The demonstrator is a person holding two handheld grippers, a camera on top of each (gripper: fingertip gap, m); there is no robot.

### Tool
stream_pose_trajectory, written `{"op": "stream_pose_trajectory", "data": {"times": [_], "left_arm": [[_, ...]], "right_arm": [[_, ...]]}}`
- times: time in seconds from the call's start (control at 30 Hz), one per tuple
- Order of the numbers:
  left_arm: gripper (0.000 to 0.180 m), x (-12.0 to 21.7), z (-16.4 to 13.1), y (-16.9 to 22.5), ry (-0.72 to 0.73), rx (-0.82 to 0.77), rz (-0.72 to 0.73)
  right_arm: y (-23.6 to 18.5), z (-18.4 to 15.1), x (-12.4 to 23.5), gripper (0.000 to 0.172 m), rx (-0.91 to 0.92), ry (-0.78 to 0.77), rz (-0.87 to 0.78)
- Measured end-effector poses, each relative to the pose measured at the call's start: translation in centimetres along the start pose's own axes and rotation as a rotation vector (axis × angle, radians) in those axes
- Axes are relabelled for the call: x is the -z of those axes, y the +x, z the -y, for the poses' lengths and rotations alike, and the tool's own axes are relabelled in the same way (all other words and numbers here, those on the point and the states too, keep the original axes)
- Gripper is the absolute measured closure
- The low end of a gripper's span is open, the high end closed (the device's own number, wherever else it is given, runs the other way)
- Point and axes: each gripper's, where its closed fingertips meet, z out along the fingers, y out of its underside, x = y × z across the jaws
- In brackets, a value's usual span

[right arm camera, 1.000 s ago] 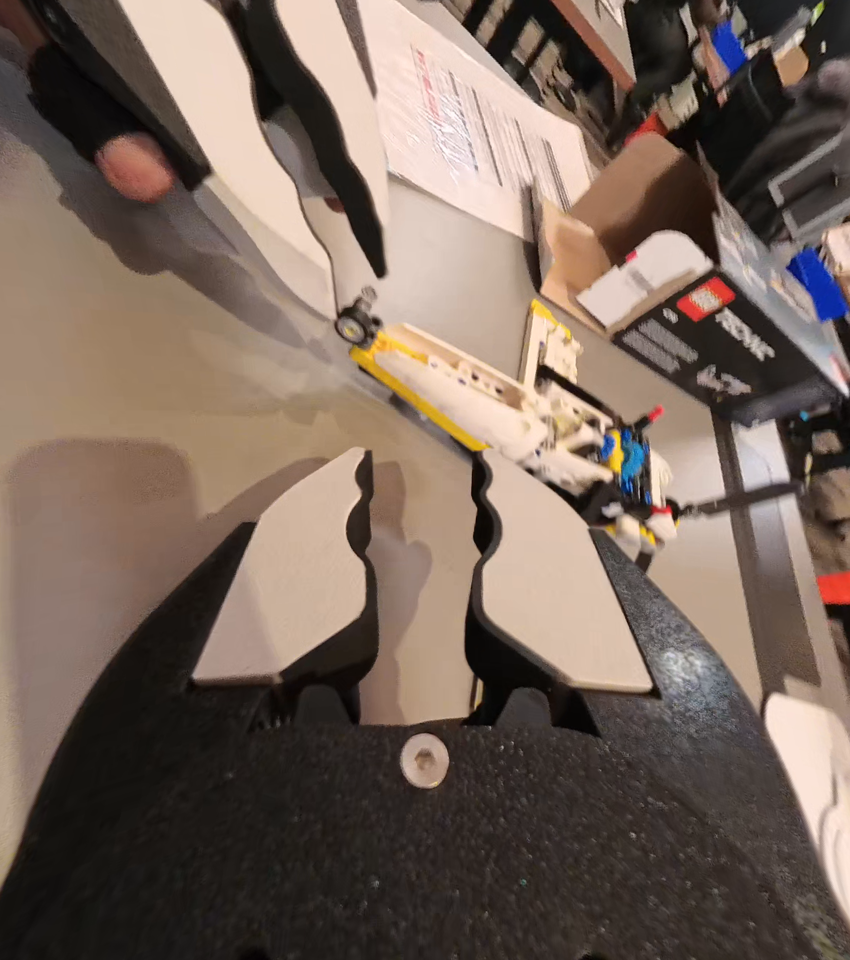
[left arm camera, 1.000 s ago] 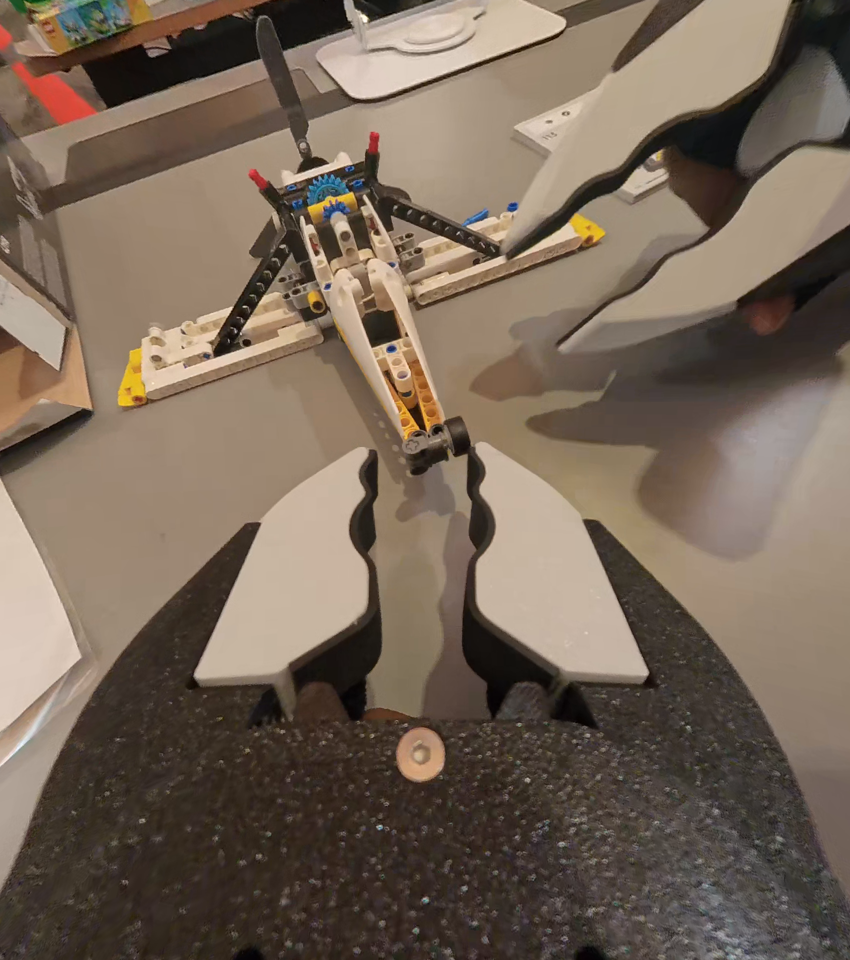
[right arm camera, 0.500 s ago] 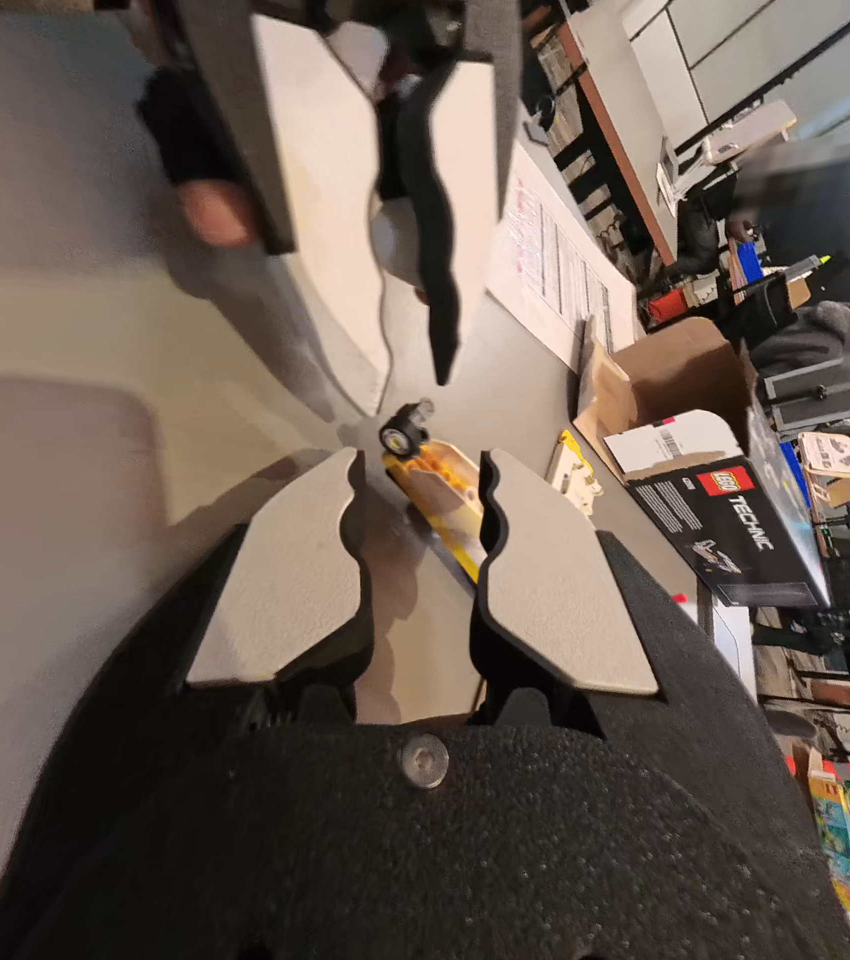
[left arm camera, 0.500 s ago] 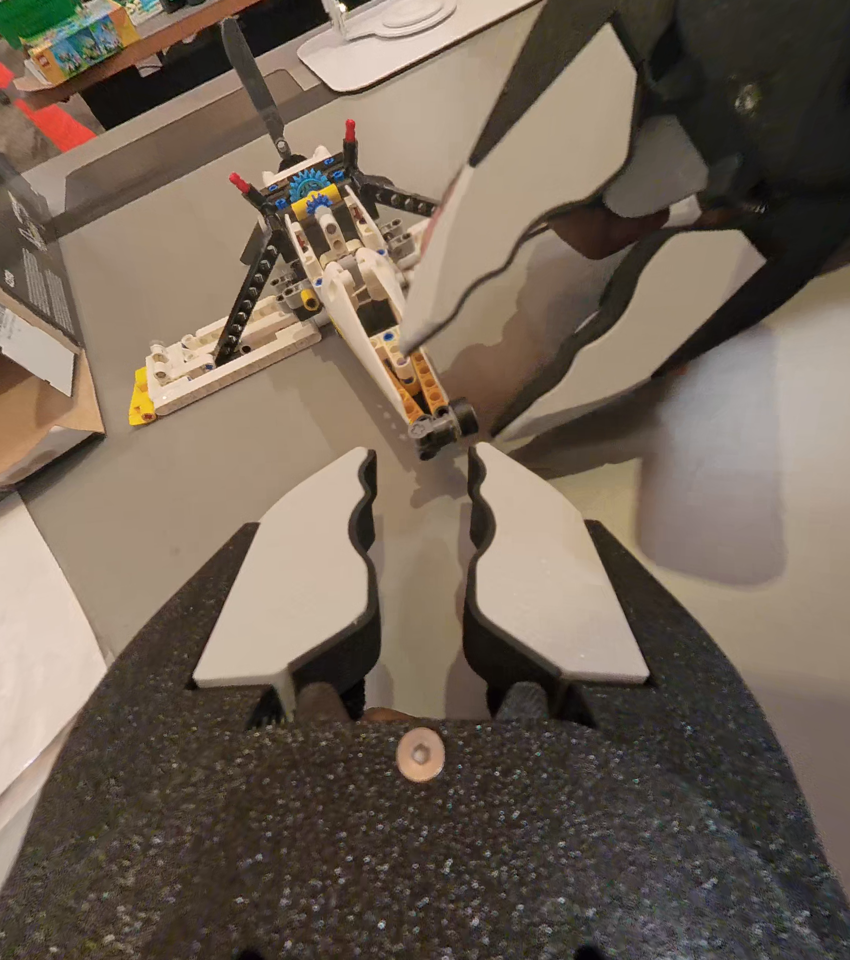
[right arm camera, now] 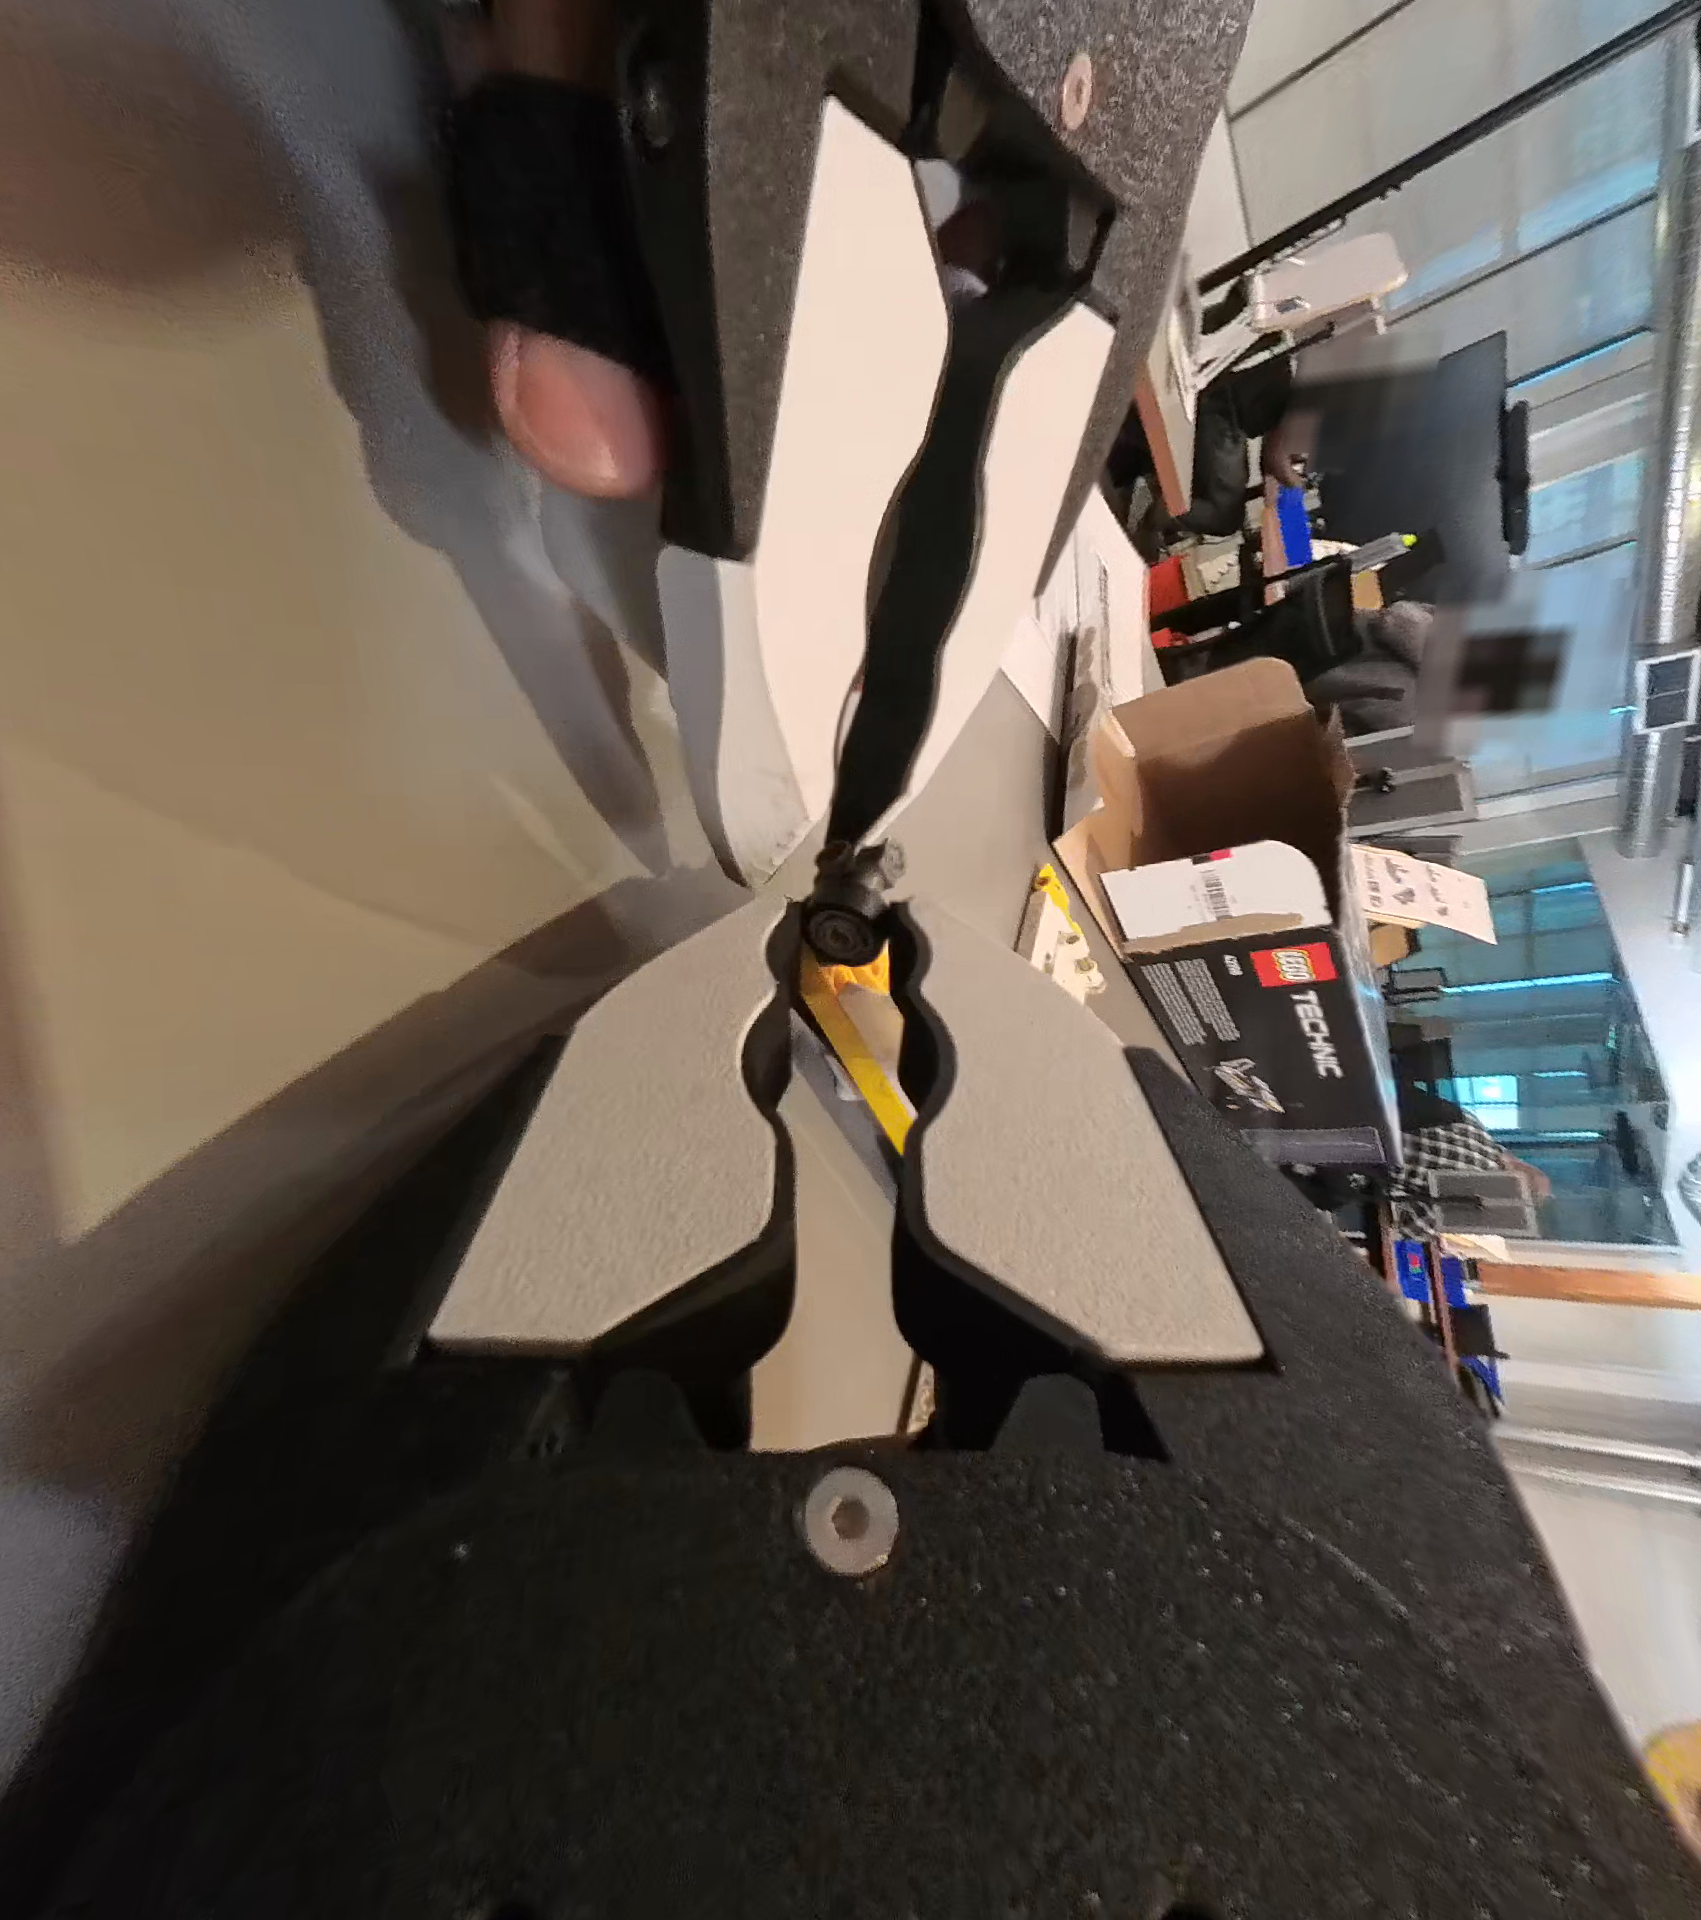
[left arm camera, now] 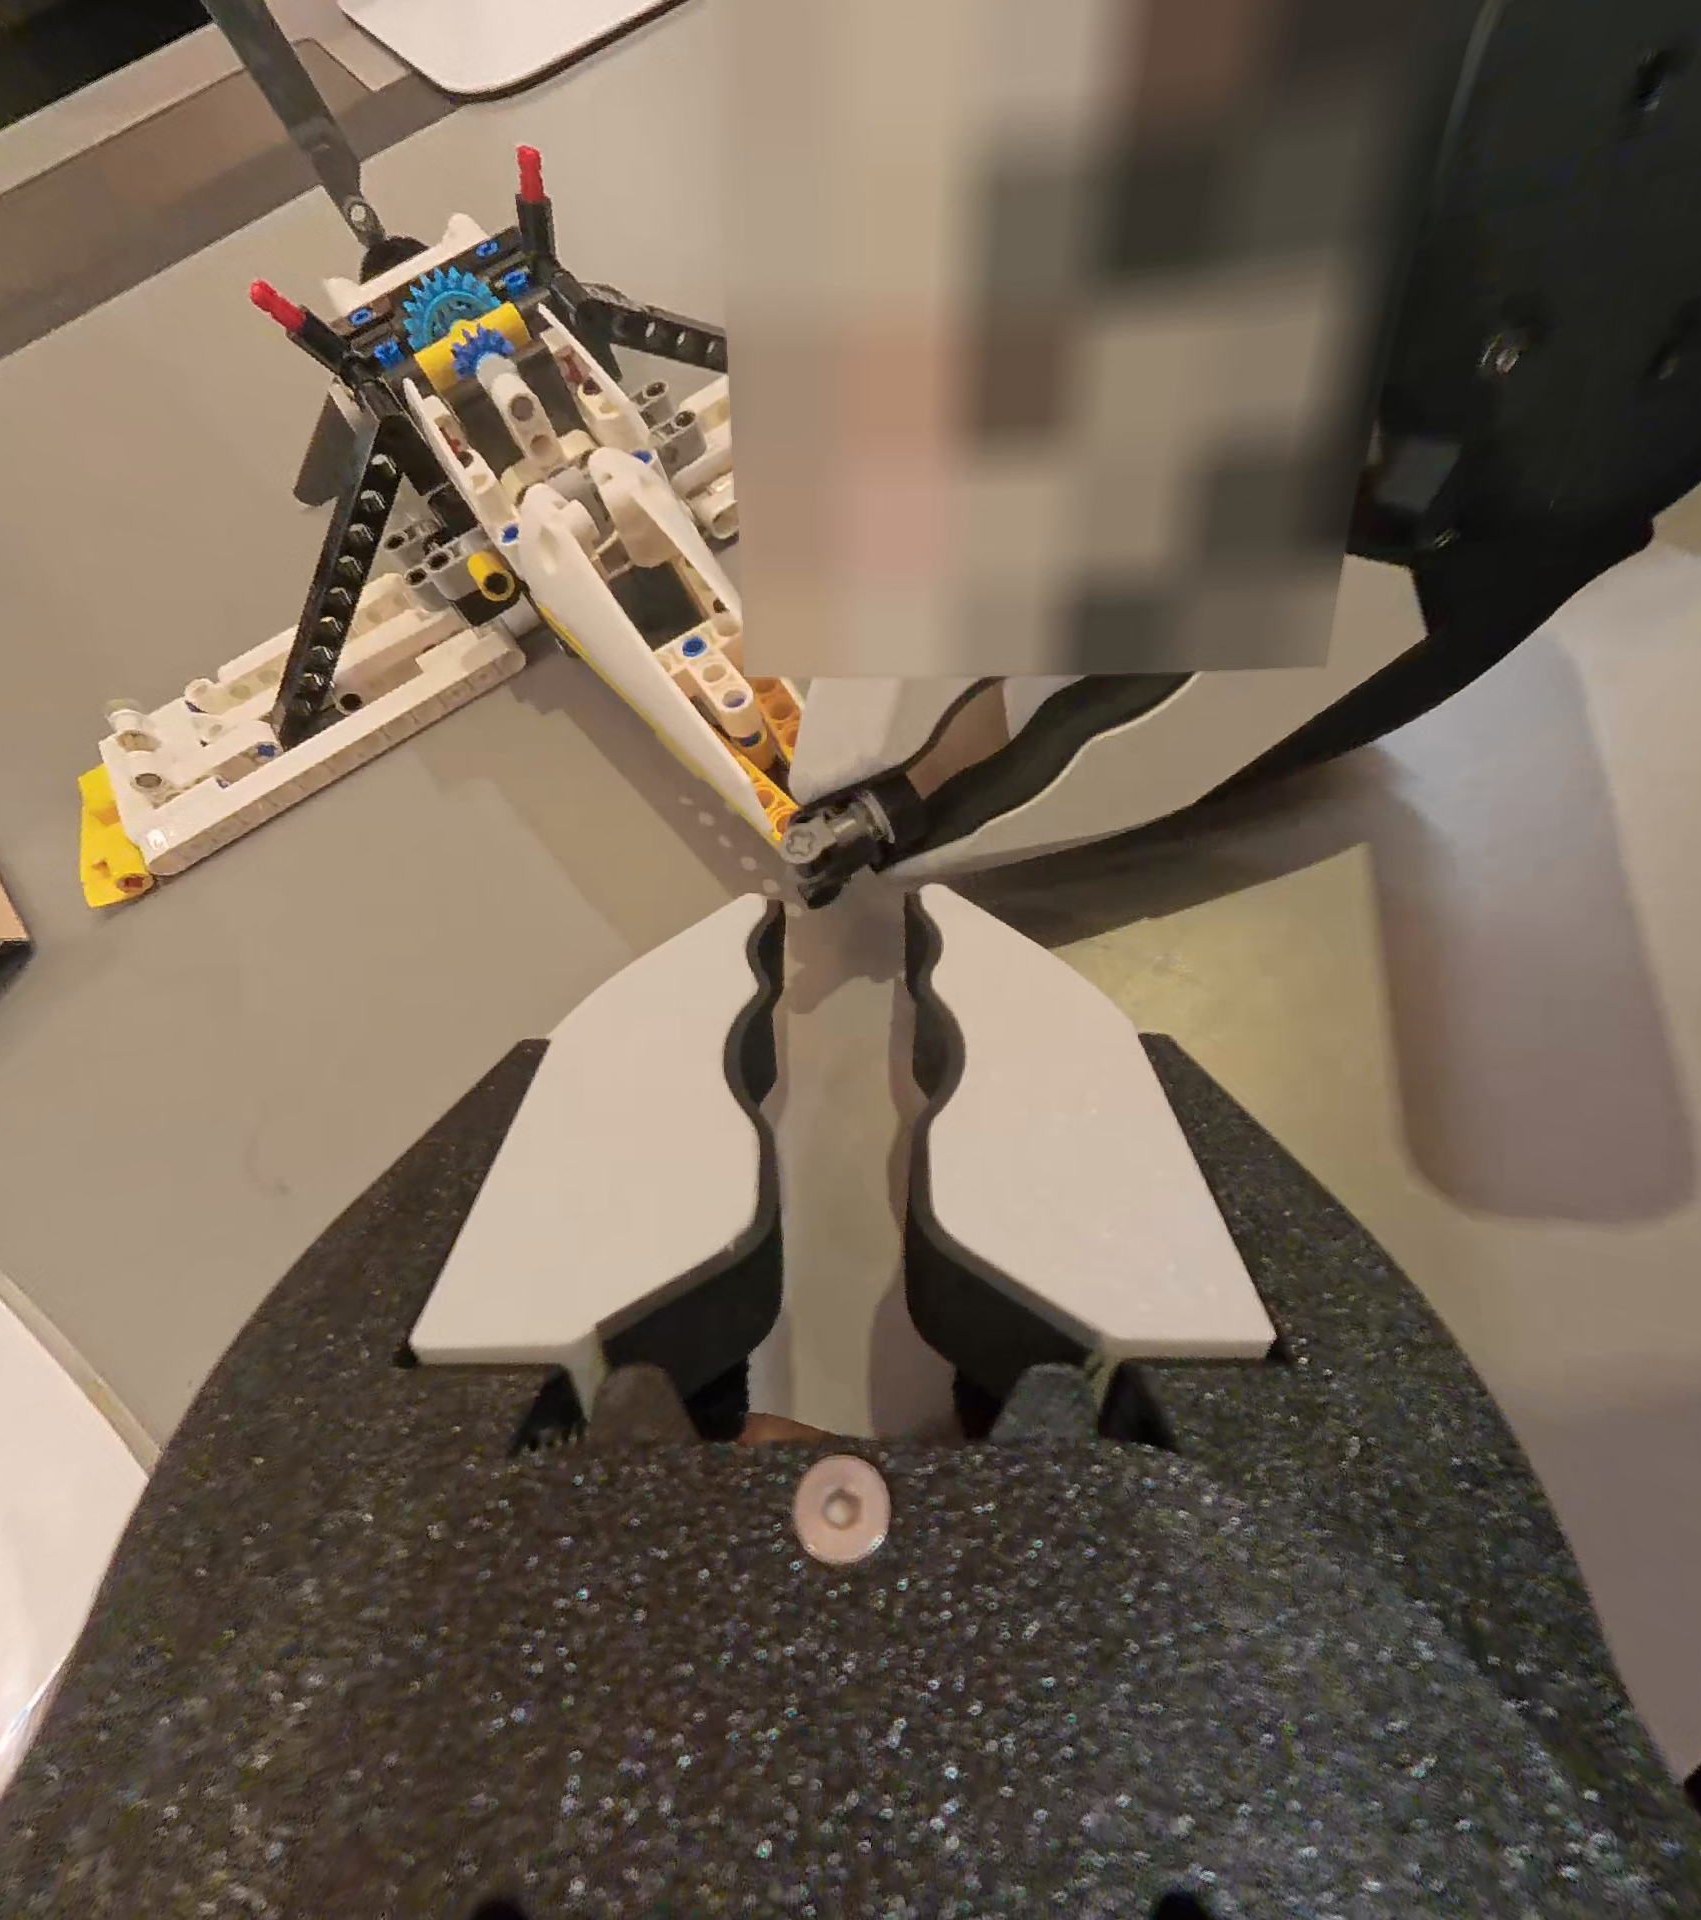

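Found the left gripper [left arm camera: 841, 909] nearest, jaws narrowly apart and holding nothing, tips just short of the model's tail end. Found the right gripper [right arm camera: 841, 920] closed on the small black rubber tail wheel [left arm camera: 893, 816], both pads apparently pressing it, though blur leaves some doubt.

Located the white, yellow and black toy-brick aeroplane model [left arm camera: 617, 623] resting on the grey tabletop [left arm camera: 306, 1039], towards its far edge. Traced the long axis from the tail wheel away to the blue gears and dark propeller blade [left arm camera: 306, 104], nose towards the far edge and wings running crosswise.

Judged light, rigid and smooth, but liable to separate at pinned joints. Judged the fuselage beam a sounder hold than wheel or wingtips.

Noted a brown cardboard box [right arm camera: 1230, 748] beyond the wing.
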Motion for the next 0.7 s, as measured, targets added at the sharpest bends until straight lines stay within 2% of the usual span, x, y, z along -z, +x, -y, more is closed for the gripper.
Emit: {"op": "stream_pose_trajectory", "data": {"times": [0.13,0.3,0.43,0.57,0.7], "left_arm": [[0.155,0.4,0.4,-0.3,0.037,-0.007,0.042],[0.152,1.3,2.2,-1.8,0.180,-0.034,0.209],[0.153,1.5,3.2,-1.6,0.245,-0.103,0.263],[0.155,2.0,3.6,-0.8,0.291,-0.135,0.232],[0.157,2.8,4.0,-0.2,0.363,-0.128,0.101]], "right_arm": [[1.2,0.3,0.5,0.156,-0.126,0.013,-0.030],[3.0,1.0,1.2,0.156,-0.318,0.068,-0.037],[3.7,1.6,1.6,0.157,-0.401,0.102,-0.033],[3.9,1.9,2.1,0.157,-0.415,0.118,-0.025],[3.7,1.9,2.7,0.157,-0.434,0.147,0.004]]}}
